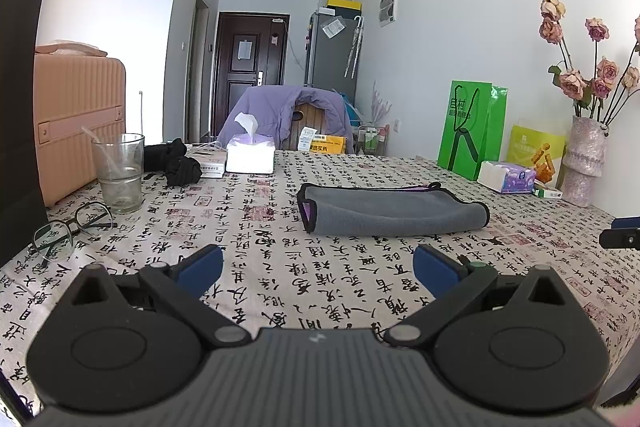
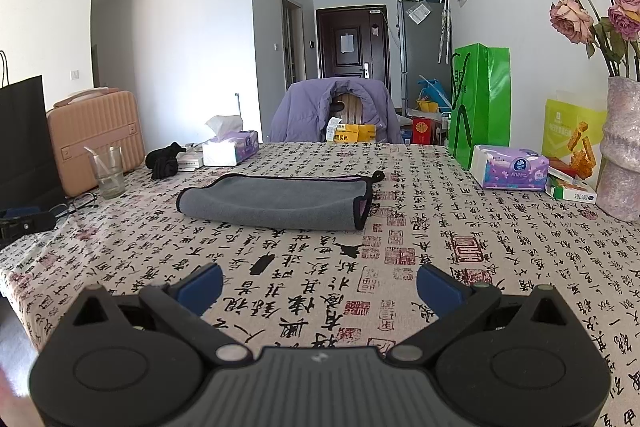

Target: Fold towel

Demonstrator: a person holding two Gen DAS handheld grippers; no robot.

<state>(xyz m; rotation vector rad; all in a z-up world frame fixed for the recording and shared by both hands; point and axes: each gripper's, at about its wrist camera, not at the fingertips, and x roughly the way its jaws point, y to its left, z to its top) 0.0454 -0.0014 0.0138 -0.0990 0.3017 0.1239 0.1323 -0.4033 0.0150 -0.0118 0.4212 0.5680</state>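
A grey towel (image 1: 390,211) with black trim and a purple underside lies folded into a long strip on the calligraphy-print tablecloth (image 1: 320,287); it also shows in the right wrist view (image 2: 276,203). My left gripper (image 1: 318,267) is open and empty, a short way in front of the towel. My right gripper (image 2: 319,285) is open and empty, also short of the towel. The right gripper's tip shows at the right edge of the left wrist view (image 1: 620,235). The left gripper's tip shows at the left edge of the right wrist view (image 2: 24,221).
On the left stand a glass (image 1: 120,173), eyeglasses (image 1: 68,231), a black cloth (image 1: 178,163), a tissue box (image 1: 250,153) and a pink suitcase (image 1: 76,123). On the right are a green bag (image 2: 480,103), a tissue pack (image 2: 510,167) and a vase of roses (image 2: 622,151). A chair with a purple jacket (image 2: 332,111) stands behind.
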